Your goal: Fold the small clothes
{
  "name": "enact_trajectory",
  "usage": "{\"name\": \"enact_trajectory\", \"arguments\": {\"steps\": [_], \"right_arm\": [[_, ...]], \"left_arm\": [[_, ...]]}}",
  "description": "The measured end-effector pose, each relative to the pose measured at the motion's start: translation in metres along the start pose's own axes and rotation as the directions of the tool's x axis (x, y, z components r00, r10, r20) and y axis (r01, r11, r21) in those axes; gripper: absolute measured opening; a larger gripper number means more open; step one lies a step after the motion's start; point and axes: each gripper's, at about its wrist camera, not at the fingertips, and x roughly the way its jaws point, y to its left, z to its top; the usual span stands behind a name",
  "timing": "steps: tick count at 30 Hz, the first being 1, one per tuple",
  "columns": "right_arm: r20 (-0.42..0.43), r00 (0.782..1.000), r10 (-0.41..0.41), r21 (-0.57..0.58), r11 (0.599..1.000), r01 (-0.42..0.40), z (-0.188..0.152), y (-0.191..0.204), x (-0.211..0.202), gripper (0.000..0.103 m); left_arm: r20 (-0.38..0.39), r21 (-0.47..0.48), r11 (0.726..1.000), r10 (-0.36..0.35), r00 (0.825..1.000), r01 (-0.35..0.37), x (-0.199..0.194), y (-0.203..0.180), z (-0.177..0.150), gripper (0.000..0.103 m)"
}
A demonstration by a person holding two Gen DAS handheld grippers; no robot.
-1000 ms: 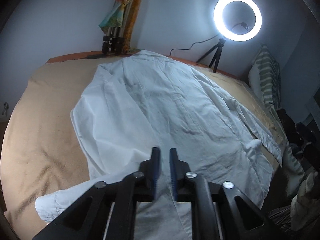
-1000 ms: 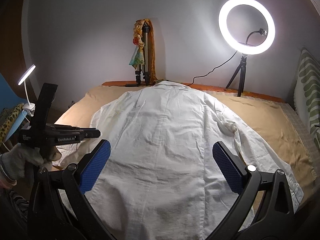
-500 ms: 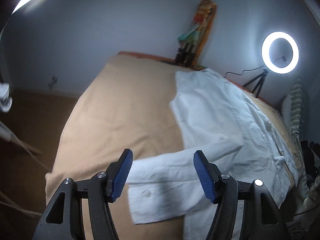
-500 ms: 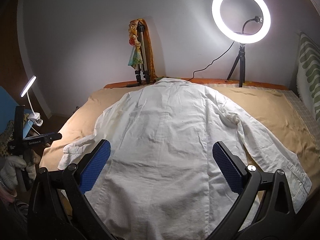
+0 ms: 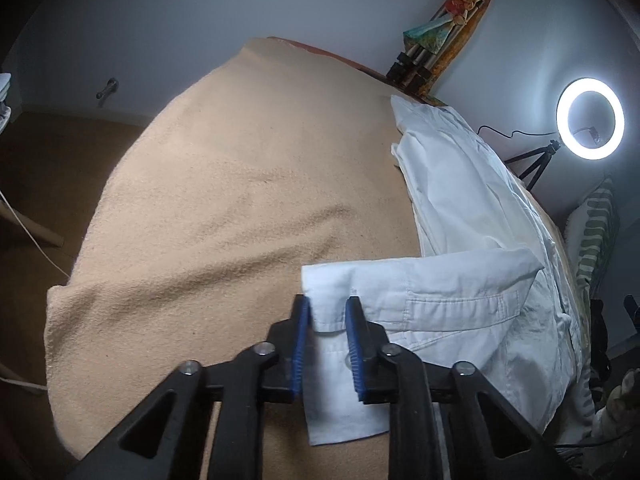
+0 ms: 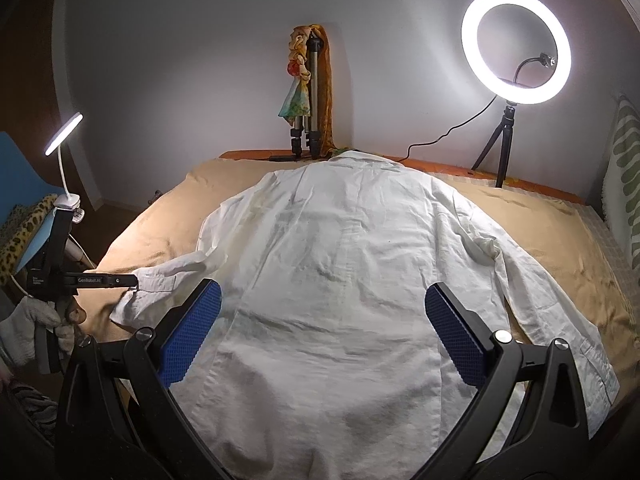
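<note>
Left hand-held gripper (image 5: 326, 320) has just closed on shirt (image 6: 340, 280) cuff; collar points away.

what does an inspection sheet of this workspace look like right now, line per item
surface: tan blanket covering the bed, lightly wrinkled
job's things: white shirt spread flat, sleeves out to both sides; left sleeve cuff lies on the blanket
clutter: nothing seen on the blanket
grippers: left gripper has just been closing, its jaws now nearly together with the cuff edge between them; right gripper jaws wide open above the shirt
cables: black cable runs from the ring light along the far edge
surroundings: folded tripod against the wall, clip lamp, striped pillow
</note>
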Motion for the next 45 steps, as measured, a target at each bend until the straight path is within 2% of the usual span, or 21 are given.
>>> {"name": "enact_trajectory", "arguments": {"steps": [1,6,10,13,15,16,17,19,21,22,25,28,32,34,37,39,40,42,43,44,45], "right_arm": [[-0.005,1.000,0.000,-0.002,1.000,0.000,0.000,0.000,0.002,0.103],[-0.020,1.000,0.004,0.004,1.000,-0.004,-0.003,-0.003,0.006,0.103],[-0.051,0.998,0.042,0.028,0.999,-0.041,-0.004,-0.007,0.012,0.103],[-0.104,0.989,0.109,0.069,0.992,-0.102,-0.007,-0.010,0.022,0.103],[-0.143,0.977,0.157,0.105,0.984,-0.143,-0.011,-0.013,0.029,0.103],[-0.166,0.968,0.188,0.132,0.977,-0.167,-0.013,-0.015,0.034,0.103],[-0.183,0.959,0.214,0.157,0.970,-0.186,-0.016,-0.017,0.037,0.103],[-0.212,0.942,0.259,0.207,0.954,-0.216,-0.021,-0.022,0.043,0.103],[-0.233,0.924,0.302,0.253,0.937,-0.242,-0.026,-0.026,0.047,0.103],[-0.242,0.915,0.322,0.277,0.927,-0.253,-0.029,-0.030,0.049,0.103],[-0.257,0.888,0.381,0.324,0.900,-0.293,-0.037,-0.036,0.050,0.103],[-0.288,0.850,0.441,0.356,0.873,-0.333,-0.046,-0.030,0.058,0.102],[-0.322,0.756,0.570,0.431,0.799,-0.419,-0.061,-0.015,0.069,0.098],[-0.350,0.739,0.576,0.411,0.803,-0.431,-0.066,-0.003,0.072,0.098],[-0.409,0.727,0.552,0.361,0.829,-0.426,-0.076,0.016,0.080,0.095],[-0.440,0.706,0.555,0.363,0.829,-0.425,-0.082,0.023,0.088,0.080],[-0.454,0.694,0.559,0.374,0.827,-0.421,-0.086,0.024,0.092,0.078],[-0.459,0.682,0.569,0.393,0.819,-0.419,-0.090,0.024,0.097,0.070],[-0.456,0.682,0.571,0.395,0.817,-0.420,-0.090,0.025,0.098,0.067],[-0.456,0.677,0.578,0.399,0.812,-0.426,-0.089,0.025,0.099,0.054],[-0.453,0.660,0.599,0.417,0.797,-0.437,-0.090,0.025,0.100,0.034]], "left_arm": [[0.000,0.013,1.000,-0.012,1.000,0.012,-0.001,-0.005,0.000,0.001],[0.078,0.109,0.990,-0.098,0.992,0.090,-0.041,-0.046,-0.006,0.000],[0.094,0.294,0.942,-0.200,0.975,0.165,-0.072,-0.103,-0.028,0.001],[0.015,0.400,0.880,-0.283,0.959,0.254,-0.075,-0.145,-0.051,0.001],[-0.075,0.438,0.835,-0.334,0.940,0.332,-0.069,-0.168,-0.068,0.008],[-0.124,0.443,0.815,-0.358,0.926,0.374,-0.066,-0.177,-0.075,0.016],[-0.161,0.444,0.802,-0.366,0.916,0.399,-0.063,-0.185,-0.081,0.027],[-0.194,0.445,0.785,-0.384,0.903,0.430,-0.062,-0.194,-0.086,0.028],[-0.183,0.421,0.796,-0.395,0.900,0.435,-0.064,-0.190,-0.080,0.028],[-0.164,0.406,0.810,-0.391,0.906,0.423,-0.066,-0.183,-0.073,0.028],[-0.071,0.338,0.891,-0.298,0.952,0.304,-0.059,-0.157,-0.049,0.028],[-0.066,0.169,0.955,-0.236,0.969,0.244,-0.034,-0.122,-0.021,0.030],[-0.080,-0.008,0.977,-0.214,0.974,0.214,0.000,-0.091,0.011,0.032],[-0.099,-0.001,0.983,-0.184,0.978,0.185,0.016,-0.090,0.021,0.032],[-0.116,-0.001,0.988,-0.152,0.982,0.153,0.036,-0.089,0.036,0.031],[-0.123,-0.022,0.990,-0.139,0.983,0.137,0.047,-0.087,0.043,0.028],[-0.126,-0.023,0.991,-0.131,0.983,0.130,0.052,-0.085,0.046,0.025],[-0.128,-0.020,0.992,-0.126,0.984,0.124,0.060,-0.085,0.048,0.016],[-0.127,-0.018,0.993,-0.120,0.985,0.118,0.063,-0.086,0.049,0.007],[-0.122,-0.015,0.994,-0.109,0.987,0.108,0.067,-0.088,0.051,0.001],[-0.112,-0.009,0.995,-0.102,0.989,0.101,0.067,-0.089,0.053,0.000]]}}
